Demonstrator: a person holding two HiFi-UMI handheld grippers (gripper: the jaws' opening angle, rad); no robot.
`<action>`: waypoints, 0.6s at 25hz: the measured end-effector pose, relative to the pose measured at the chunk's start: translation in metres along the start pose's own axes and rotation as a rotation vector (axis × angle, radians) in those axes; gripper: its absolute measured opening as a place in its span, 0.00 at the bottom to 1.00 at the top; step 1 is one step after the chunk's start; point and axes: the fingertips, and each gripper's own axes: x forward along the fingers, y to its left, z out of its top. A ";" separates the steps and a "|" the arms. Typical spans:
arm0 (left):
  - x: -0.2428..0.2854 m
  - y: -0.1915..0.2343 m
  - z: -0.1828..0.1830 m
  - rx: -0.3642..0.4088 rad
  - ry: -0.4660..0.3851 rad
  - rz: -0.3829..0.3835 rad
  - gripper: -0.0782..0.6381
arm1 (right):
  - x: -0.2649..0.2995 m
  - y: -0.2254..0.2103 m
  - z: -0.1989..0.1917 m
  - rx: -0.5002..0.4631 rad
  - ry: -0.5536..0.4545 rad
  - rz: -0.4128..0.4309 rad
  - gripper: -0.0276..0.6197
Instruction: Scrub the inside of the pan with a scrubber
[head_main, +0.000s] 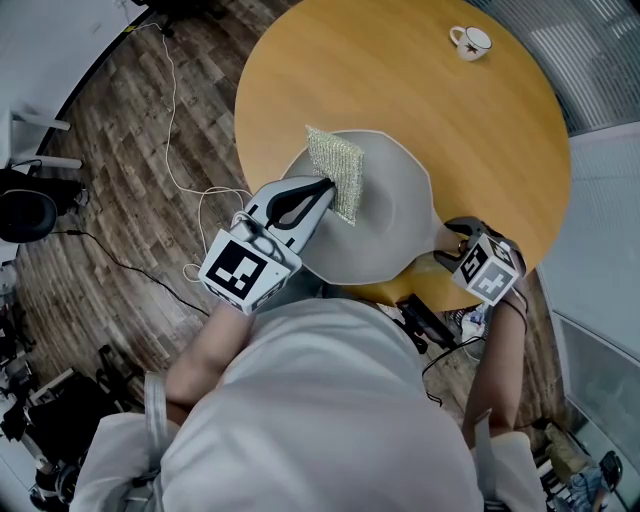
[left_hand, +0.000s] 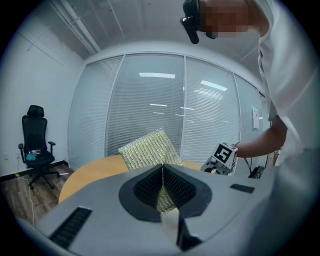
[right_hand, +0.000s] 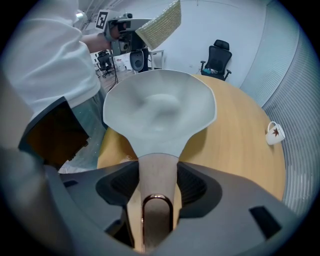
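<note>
Round and wooden, the desk (head_main: 400, 80) carries the grey pan (head_main: 385, 215) near the person's edge. The pan's handle (right_hand: 157, 175) is clamped between the jaws of the right tool (head_main: 450, 243). That seems the sensible hold, since the pan looks rigid and smooth and would likely skid when pushed on. Above the pan's left rim, clear of the bowl, the left tool (head_main: 325, 190) pinches one edge of the scrubber (head_main: 337, 172). This woven mesh pad looks light and floppy, so it should fold under pressure. A cup (head_main: 470, 41) sits well beyond the pan.
</note>
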 end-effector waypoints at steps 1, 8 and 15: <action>0.001 -0.001 -0.002 0.002 0.006 -0.002 0.13 | 0.001 0.000 -0.001 0.002 -0.004 -0.001 0.41; 0.010 -0.005 -0.021 0.010 0.039 -0.031 0.13 | 0.010 -0.002 -0.004 -0.001 -0.015 -0.006 0.41; 0.022 -0.011 -0.032 0.023 0.076 -0.073 0.13 | 0.012 -0.003 -0.004 0.002 -0.012 -0.005 0.41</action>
